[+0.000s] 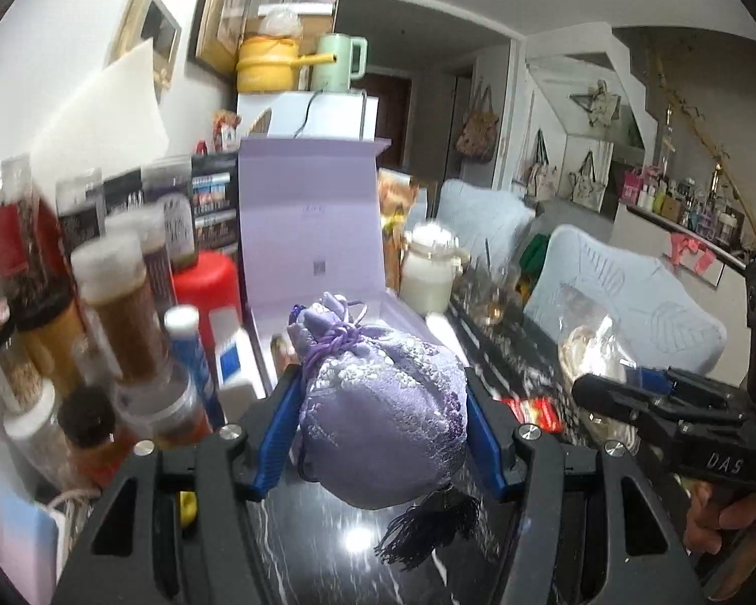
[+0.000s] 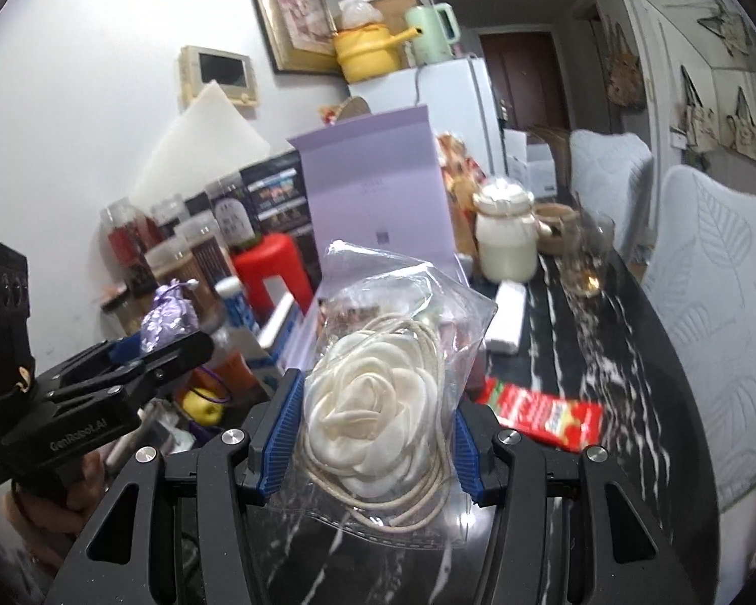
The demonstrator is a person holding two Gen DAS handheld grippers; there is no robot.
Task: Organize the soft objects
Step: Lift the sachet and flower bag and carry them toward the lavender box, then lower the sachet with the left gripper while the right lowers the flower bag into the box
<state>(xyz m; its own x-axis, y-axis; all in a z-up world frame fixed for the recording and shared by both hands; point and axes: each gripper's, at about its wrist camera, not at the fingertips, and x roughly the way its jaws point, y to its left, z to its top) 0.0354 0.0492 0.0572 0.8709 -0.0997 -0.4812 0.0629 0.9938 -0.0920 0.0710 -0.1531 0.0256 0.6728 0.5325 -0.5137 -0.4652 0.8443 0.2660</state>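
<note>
Presently, we find the left gripper (image 1: 383,418) clamped on a lavender brocade pouch (image 1: 385,413): both blue pads (image 1: 277,433) press into its sides, and the pouch hangs clear of the black marble table (image 1: 327,554), its dark tassel (image 1: 428,524) dangling below. The drawstring neck points toward the open lilac gift box (image 1: 307,222), which stands just beyond with its lid upright.

We note the right gripper (image 2: 373,433) likewise closed, its pads (image 2: 277,433) bearing on a clear plastic bag (image 2: 403,302) that holds a cream fabric rose (image 2: 373,418) and a coil of pale cord (image 2: 428,494). The bag is held above the tabletop, near the front edge of the same box (image 2: 373,186).

Outward from the tools, we record jars and bottles (image 1: 121,302) crowded to the left, a red stool (image 2: 272,272) behind them, a white lidded jar (image 2: 504,232) to the right of the box, and a red packet (image 2: 544,413) lying flat on the table. Two pale quilted chair backs (image 2: 720,312) stand along the right side. A hand (image 1: 715,519) grips the right tool's handle in the left view.
</note>
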